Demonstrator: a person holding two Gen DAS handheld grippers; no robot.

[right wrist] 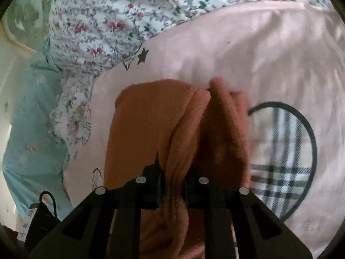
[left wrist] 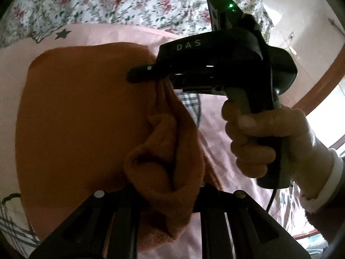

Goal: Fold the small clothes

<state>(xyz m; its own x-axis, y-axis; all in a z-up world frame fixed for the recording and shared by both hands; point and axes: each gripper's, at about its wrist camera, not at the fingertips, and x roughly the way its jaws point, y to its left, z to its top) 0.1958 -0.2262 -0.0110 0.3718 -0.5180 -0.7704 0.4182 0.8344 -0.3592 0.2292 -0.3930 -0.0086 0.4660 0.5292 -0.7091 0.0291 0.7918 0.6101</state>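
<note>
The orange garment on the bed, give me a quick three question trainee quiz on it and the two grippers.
1. True or false: both grippers pinch the orange garment.
2. What does the garment lie on? A: pink sheet B: wooden table C: blue rug
3. Which printed shape shows near the floral quilt?

Key: 1 true, left gripper and right gripper each hold a bunched fold. 2 A. 3 a dark star.

Floral quilt (right wrist: 103,32) crowds pink sheet's (right wrist: 248,49) far edge.
</note>
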